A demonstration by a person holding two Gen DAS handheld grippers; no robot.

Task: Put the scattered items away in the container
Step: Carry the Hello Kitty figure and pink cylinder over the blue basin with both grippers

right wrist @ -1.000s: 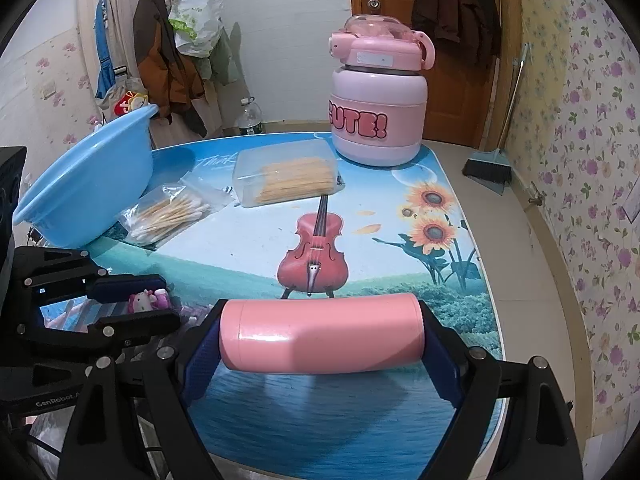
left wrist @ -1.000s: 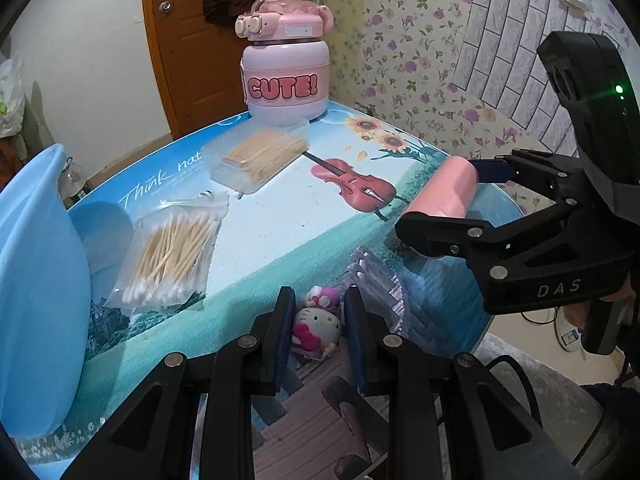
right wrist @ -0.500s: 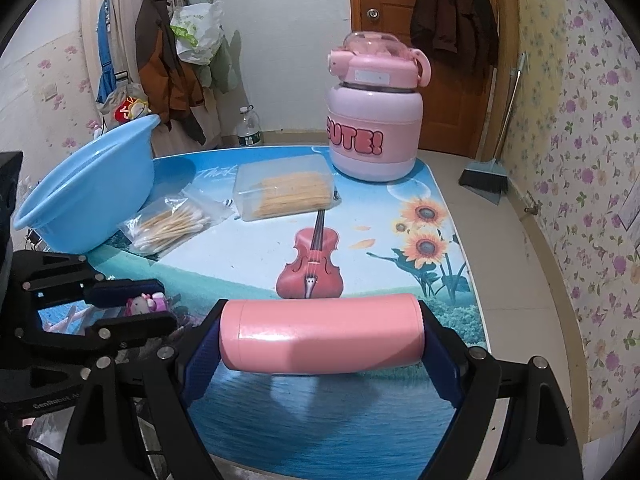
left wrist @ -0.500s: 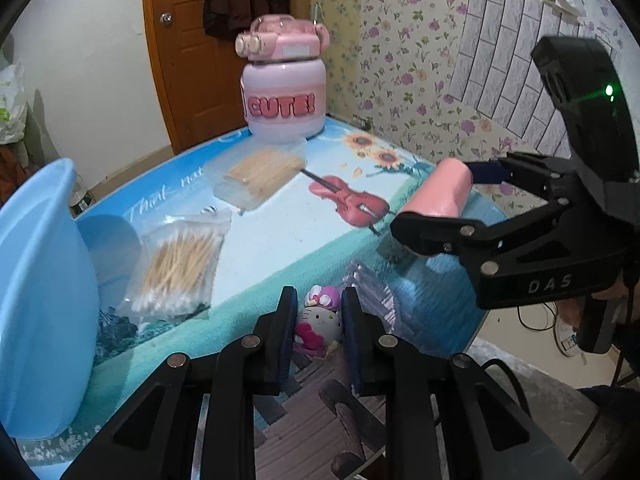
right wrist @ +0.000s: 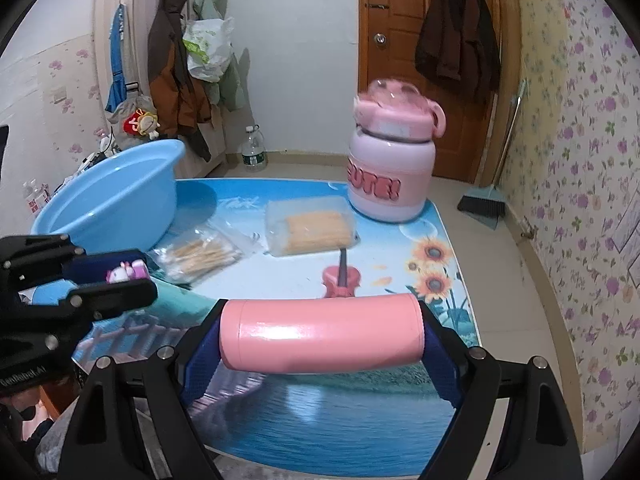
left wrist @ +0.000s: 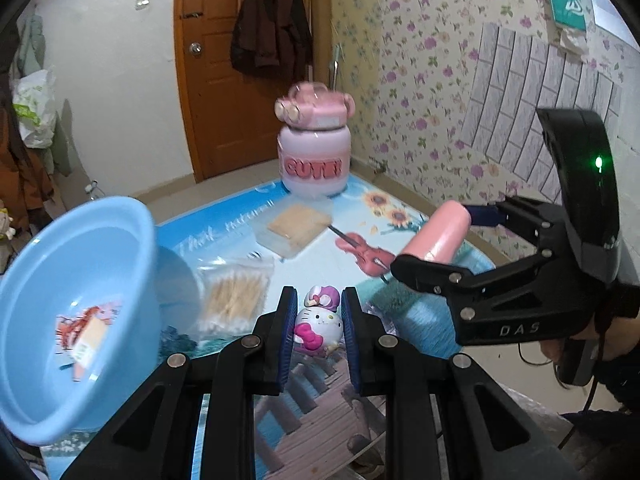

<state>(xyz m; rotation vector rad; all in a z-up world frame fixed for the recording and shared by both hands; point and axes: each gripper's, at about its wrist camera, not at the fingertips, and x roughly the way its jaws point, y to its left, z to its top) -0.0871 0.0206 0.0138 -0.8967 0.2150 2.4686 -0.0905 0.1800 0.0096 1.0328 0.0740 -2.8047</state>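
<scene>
While both lifted: L gripper (left wrist: 316, 312) on kitty toy (left wrist: 319, 326), R gripper (right wrist: 320, 334) on pink cylinder (right wrist: 320, 338).

Left wrist view looking down along the left tongs (left wrist: 317, 322) from close above the desk (left wrist: 248, 220), facing the door (left wrist: 224, 80), right wrist view likewise over the right tongs (right wrist: 322, 338), both sharing the blue basin (right wrist: 108, 196), pink jug (left wrist: 314, 152), each other's tongs

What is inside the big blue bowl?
In the blue bowl lies one flat packet with red and orange print and a white label. The rest of the bottom that shows is bare. The near part of the bowl runs out of the picture, so that part cannot be seen.
</scene>
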